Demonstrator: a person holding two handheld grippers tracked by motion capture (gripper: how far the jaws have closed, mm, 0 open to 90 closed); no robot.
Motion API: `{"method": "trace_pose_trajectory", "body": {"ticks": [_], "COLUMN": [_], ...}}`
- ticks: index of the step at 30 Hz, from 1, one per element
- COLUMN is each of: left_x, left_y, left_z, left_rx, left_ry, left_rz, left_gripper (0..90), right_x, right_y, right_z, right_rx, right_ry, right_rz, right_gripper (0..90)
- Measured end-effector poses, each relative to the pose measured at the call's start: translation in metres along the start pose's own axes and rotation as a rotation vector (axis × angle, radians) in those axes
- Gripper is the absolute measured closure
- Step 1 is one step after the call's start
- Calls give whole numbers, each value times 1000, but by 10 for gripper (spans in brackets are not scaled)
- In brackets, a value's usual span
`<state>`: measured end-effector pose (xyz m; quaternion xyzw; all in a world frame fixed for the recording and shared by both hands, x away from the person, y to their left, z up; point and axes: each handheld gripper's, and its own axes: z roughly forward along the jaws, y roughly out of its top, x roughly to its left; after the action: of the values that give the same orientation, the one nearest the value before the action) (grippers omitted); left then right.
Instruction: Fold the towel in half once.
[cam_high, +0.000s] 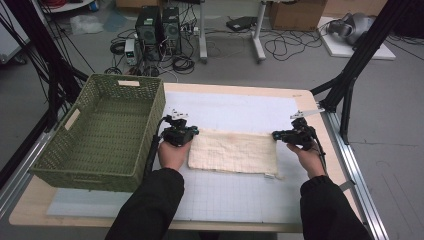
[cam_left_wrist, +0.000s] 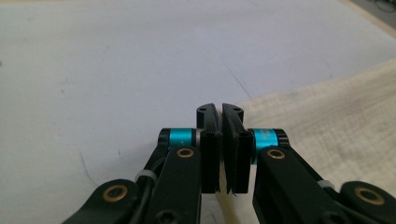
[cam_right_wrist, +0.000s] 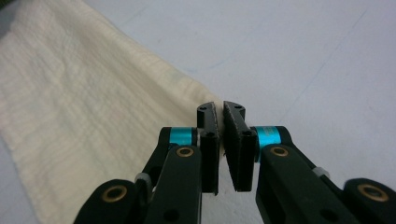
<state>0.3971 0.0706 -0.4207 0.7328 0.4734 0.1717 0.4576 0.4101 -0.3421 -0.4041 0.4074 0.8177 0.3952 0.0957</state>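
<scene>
Closed right claw (cam_right_wrist: 220, 112) at cream cloth (cam_right_wrist: 79, 102) corner

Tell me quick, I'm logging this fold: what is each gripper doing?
Left gripper: jaws shut on the cream cloth's corner.
Right gripper: jaws shut on the cloth's other far corner.

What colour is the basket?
Green, woven basket; clearest in the high view.

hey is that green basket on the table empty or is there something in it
Empty. In the high view the green wicker basket shows only its bare woven floor and walls. The cream cloth lies outside it, flat on the white mat.
</scene>
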Motion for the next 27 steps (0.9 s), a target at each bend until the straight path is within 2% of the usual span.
{"method": "trace_pose_trajectory", "body": {"ticks": [2, 3, 5, 7, 8, 11, 20, 24, 27], "left_x": [-2, -3, -4, -5, -7, -8, -17, -20, -21], "left_y": [-2, -4, -7, -9, -9, -12, -31, -43, -52], "left_z": [-1, -3, -7, -10, -12, -20, -38, -45, -48], "left_rx": [18, 10, -2, 6, 3, -22, -30, -11, 31], "left_ry": [-7, -9, -18, -22, -26, -33, -70, -95, -108], "left_rz": [27, 29, 34, 61, 76, 81, 121, 133, 156], "left_gripper": [855, 855, 855, 854, 854, 852, 845, 836, 826], "right_x": [0, 1, 1, 2, 5, 11, 32, 38, 41], "right_y": [-4, -8, -15, -18, -18, -20, -39, -47, -56], "right_z": [3, 4, 4, 1, -2, -11, -26, -31, -31], "right_rx": [28, 33, 22, 10, 5, -30, -31, -26, -5], "right_ry": [4, 9, 25, 45, 50, 56, 81, 91, 101], "right_rz": [2, 7, 21, 26, 18, -10, -80, -97, -99], "right_gripper": [849, 849, 848, 848, 848, 848, 845, 846, 846]}}
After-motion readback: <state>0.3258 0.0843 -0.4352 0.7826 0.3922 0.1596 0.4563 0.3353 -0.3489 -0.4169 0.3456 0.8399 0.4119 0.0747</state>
